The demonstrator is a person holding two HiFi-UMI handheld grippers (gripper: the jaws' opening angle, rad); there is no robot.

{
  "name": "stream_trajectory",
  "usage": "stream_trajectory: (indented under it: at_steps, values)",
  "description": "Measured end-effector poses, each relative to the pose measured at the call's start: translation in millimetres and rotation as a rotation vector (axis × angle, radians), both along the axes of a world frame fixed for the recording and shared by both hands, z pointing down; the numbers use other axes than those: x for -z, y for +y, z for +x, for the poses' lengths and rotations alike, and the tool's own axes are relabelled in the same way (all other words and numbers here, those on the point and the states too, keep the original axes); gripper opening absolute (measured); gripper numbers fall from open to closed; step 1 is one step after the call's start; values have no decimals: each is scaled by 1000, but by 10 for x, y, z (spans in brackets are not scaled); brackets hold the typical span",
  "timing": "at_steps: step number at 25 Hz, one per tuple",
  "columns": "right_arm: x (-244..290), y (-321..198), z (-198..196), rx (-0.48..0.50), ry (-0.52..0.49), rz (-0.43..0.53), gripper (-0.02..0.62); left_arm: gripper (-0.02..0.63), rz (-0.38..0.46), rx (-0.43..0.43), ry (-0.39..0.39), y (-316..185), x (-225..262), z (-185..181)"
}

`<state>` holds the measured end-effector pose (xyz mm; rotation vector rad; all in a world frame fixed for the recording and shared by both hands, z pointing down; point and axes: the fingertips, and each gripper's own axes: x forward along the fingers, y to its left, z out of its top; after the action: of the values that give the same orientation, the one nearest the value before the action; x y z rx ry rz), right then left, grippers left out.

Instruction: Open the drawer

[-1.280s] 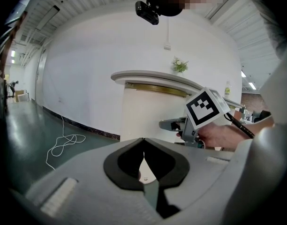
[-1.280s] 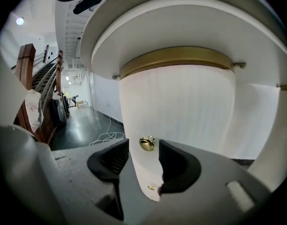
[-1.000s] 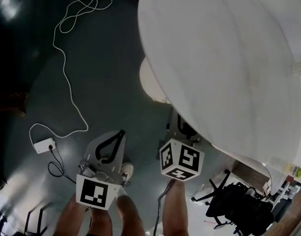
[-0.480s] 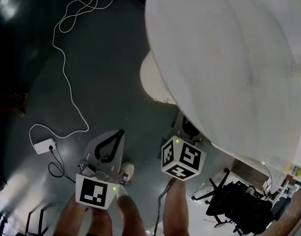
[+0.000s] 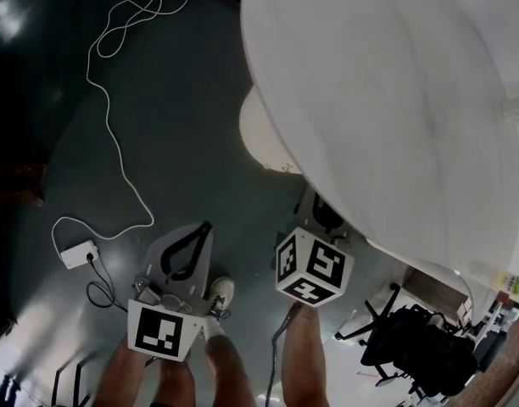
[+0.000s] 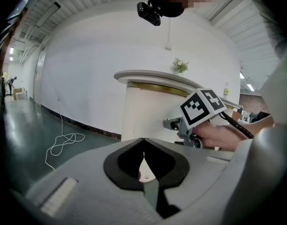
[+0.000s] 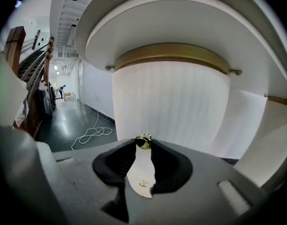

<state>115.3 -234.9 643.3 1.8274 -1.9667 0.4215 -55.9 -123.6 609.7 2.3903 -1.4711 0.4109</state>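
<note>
A small brass knob juts from the white fluted curved front under the round white table top. My right gripper has the knob between its black pad tips. Its jaws are closing and the pads touch the knob on both sides. In the head view the right gripper reaches under the table's rim, so its tips are hidden there. My left gripper hangs shut and empty to the left, over the floor, apart from the table; in the head view the left gripper points up the picture.
A white cable snakes over the dark floor to a small power box. A black office chair stands at the lower right. The person's legs and a shoe are below the grippers. A brass band rings the pedestal.
The head view has shifted a little. Both grippers stay about where they were, the right one still under the table's rim.
</note>
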Motion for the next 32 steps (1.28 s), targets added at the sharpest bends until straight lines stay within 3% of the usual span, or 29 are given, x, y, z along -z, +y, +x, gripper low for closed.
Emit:
stream_trajectory:
  at_steps: [32]
  values:
    - [16,57,17,13,87,21,89,11,11,1,13,195,33,-54]
